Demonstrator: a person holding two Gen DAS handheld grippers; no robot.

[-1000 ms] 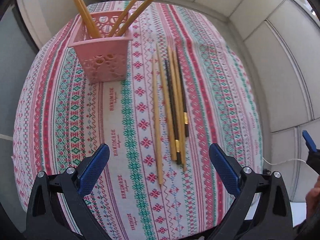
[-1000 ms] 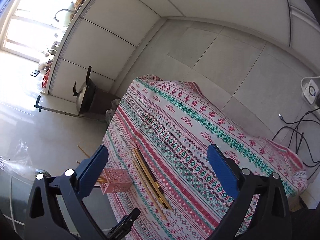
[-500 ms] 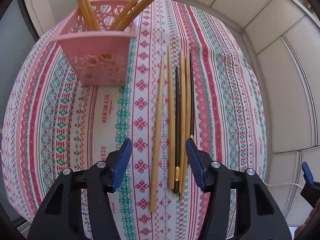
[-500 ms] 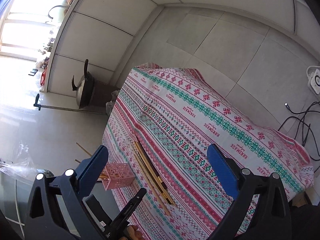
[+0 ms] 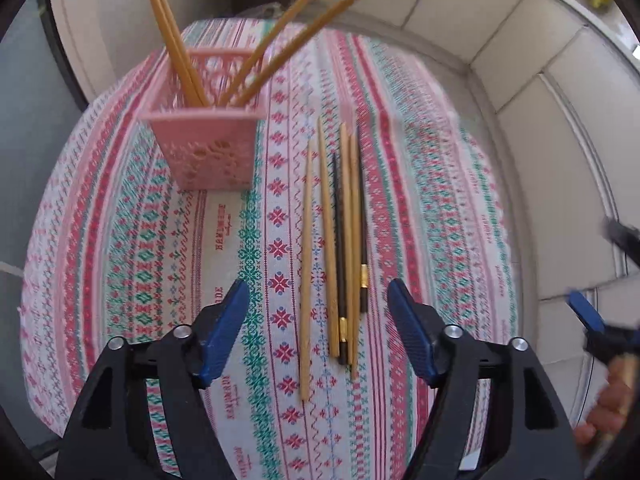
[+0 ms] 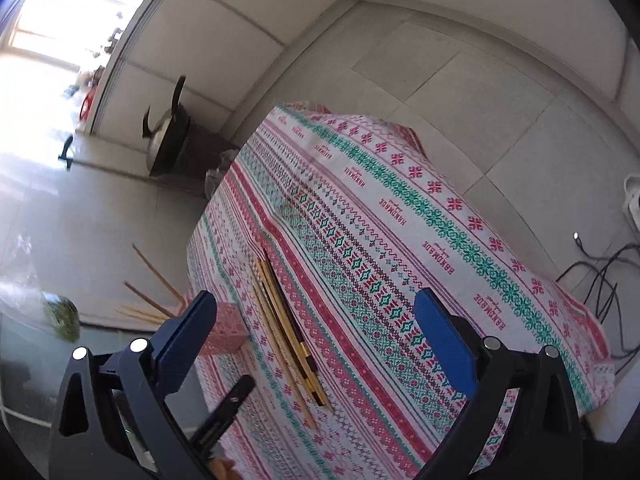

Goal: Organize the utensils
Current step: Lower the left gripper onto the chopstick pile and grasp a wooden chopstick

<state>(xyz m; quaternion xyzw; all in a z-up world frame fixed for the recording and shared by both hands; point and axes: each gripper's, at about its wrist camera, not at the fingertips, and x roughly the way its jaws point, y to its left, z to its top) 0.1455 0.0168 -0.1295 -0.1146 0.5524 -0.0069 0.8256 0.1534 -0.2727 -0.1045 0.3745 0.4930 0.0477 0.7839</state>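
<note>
- On the patterned tablecloth (image 5: pixel 440 184), six chopsticks (image 5: pixel 340 248) lie side by side, roughly parallel, just right of a pink basket (image 5: pixel 208 148); four are pale wood, two are black with gold bands near the thick end.
- Pink basket: square, perforated walls, standing upright; four more wooden chopsticks (image 5: pixel 176 40) lean out of it in two pairs.
- Tablecloth: white ground with red and green woven bands; the word "HANDMADE" repeats along several stripes.
- Left gripper (image 5: pixel 318 330): blue pads apart, jaws just reopened, nothing clamped; the thick ends of the lying chopsticks sit in the gap, below the pads.
- Right gripper (image 6: pixel 316 332): jaws wide apart and empty, over the cloth near the row of chopsticks.
</note>
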